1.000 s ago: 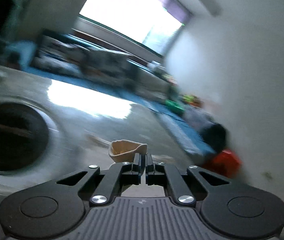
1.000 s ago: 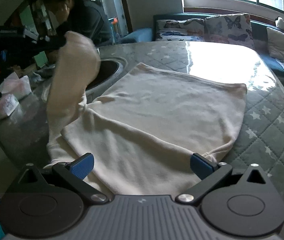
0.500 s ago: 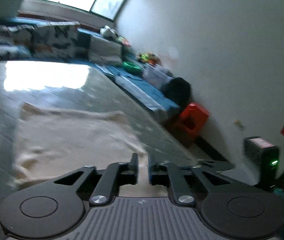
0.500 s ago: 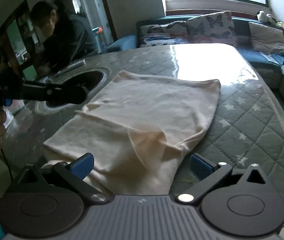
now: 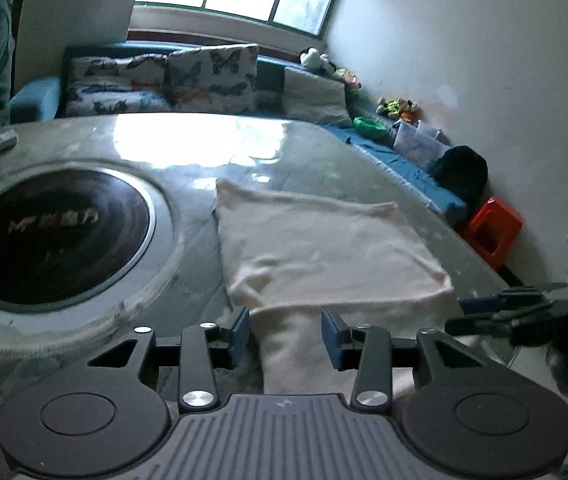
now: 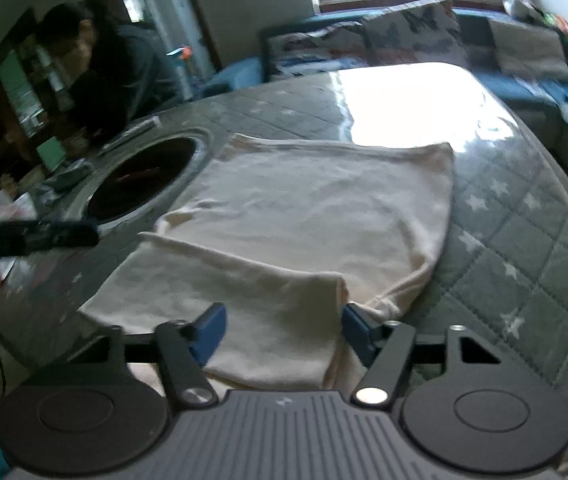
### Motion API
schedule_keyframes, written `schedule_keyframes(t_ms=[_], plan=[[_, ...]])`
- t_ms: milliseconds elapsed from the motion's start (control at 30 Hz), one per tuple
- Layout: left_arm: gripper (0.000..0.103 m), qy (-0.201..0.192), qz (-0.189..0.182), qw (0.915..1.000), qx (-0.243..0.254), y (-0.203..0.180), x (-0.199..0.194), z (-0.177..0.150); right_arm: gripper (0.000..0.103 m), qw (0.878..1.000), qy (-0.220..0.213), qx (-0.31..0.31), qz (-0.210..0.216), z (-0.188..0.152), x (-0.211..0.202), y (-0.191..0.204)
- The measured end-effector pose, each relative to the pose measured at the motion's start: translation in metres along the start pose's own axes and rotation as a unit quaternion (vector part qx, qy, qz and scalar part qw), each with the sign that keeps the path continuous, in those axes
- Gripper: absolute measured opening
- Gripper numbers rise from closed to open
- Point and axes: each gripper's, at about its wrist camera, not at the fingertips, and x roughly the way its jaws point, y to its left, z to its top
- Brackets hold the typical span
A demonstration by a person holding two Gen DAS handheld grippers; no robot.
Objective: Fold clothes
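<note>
Two black two-finger grippers with blue pads work over one cream-coloured knit garment [image 6: 308, 216] spread on a grey quilted, star-printed table cover [image 6: 524, 240] under a glossy film. The left gripper [image 5: 286, 334] has just been opening; its fingers stand apart over a narrow cream strip of the garment, and the pads do not press it. The right gripper [image 6: 281, 328] has just been closing; its fingers are apart astride the folded near edge, the right pad just beside the bunched corner, though whether it touches is unclear. The cloth is soft, lightly wrinkled, and roughly rectangular, with one layer folded over the near part. Left of it, a round black cooktop [image 5: 55, 236] with a metal ring sits recessed in the table. Butterfly-print cushions [image 5: 163, 80] line a blue sofa beyond. Motion blur softens both views, and the garment's nearest edge is hidden behind the gripper bodies.
</note>
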Motion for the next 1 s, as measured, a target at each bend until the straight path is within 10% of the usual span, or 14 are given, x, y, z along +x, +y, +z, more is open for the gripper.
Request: schedule_keyframes(t_ms=[167, 333, 1000], plan=[[0.046, 0.006, -0.001, 1.0, 0.006, -0.003, 0.007, -0.004, 0.049, 1.0, 0.016, 0.008, -0.01, -0.004, 0.0, -0.003], [0.046, 0.011, -0.013, 0.9997, 0.018, -0.01, 0.015, -0.002, 0.009, 1.0, 0.018, 0.014, -0.006, -0.005, -0.001, -0.004], [0.046, 0.036, -0.025, 0.9963, 0.074, -0.032, 0.048, 0.01, 0.021, 0.998, -0.038, -0.036, -0.025, 0.002, -0.022, 0.005]])
